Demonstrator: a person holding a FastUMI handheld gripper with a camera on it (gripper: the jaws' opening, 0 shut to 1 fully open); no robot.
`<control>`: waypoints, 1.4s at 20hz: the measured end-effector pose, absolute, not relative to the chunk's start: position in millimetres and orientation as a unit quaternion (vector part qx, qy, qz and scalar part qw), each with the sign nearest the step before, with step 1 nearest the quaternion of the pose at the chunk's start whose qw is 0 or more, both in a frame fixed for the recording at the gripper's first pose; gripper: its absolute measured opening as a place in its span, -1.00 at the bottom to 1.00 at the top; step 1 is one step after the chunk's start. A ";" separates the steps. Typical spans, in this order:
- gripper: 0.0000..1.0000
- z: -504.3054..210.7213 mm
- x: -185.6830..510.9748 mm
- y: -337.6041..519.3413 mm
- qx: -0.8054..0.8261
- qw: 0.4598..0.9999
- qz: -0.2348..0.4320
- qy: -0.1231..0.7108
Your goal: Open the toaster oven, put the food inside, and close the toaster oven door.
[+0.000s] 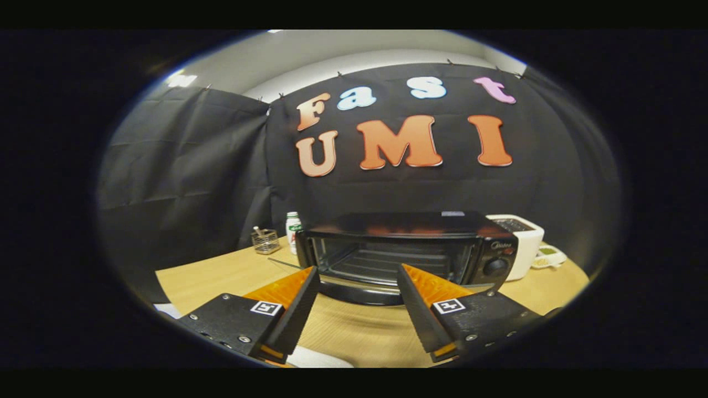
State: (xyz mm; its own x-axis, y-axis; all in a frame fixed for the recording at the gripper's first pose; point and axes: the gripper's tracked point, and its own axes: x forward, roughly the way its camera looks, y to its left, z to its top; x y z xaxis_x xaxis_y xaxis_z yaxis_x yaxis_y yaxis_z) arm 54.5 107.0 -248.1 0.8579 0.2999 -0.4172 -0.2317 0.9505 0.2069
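Cloth hangs black along the far side of the booth, behind a wooden surface (221,276). At the far left of that surface stands a small clear holder (265,241) with something thin sticking up from it, and just to its right a white bottle (293,229) with a green cap and a coloured label. A thin dark rod (283,263) lies on the wood near the bottle, pointing toward the oven. In the middle sits the black toaster oven (404,254), its glass door (387,260) upright and closed, with a wire rack visible through the glass and a knob (494,266) on the right-hand panel. To the right of the oven, touching or just beside it, stands a white appliance (522,243), with a small white and green object (547,257) at its far side. The gripper (358,273) is open, its two orange-faced fingers (287,287) spread wide with nothing between them, their tips just short of the oven's lower front edge. Something white (318,359) lies on the surface near the left finger.
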 end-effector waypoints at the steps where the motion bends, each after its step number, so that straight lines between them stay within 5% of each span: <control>1: 0.67 -259.7 44.3 111.8 0.086 0.951 0.148 0.256; 15: 0.64 -340.5 -5.9 81.8 0.056 0.934 0.120 0.332; 28: 0.74 -311.4 -48.3 87.3 -0.002 0.954 0.124 0.272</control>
State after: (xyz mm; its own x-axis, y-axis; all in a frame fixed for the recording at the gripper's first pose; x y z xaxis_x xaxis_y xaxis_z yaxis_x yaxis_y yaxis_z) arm -48.3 87.3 -311.4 0.8209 0.2354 -0.5202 -0.2372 0.9693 0.0643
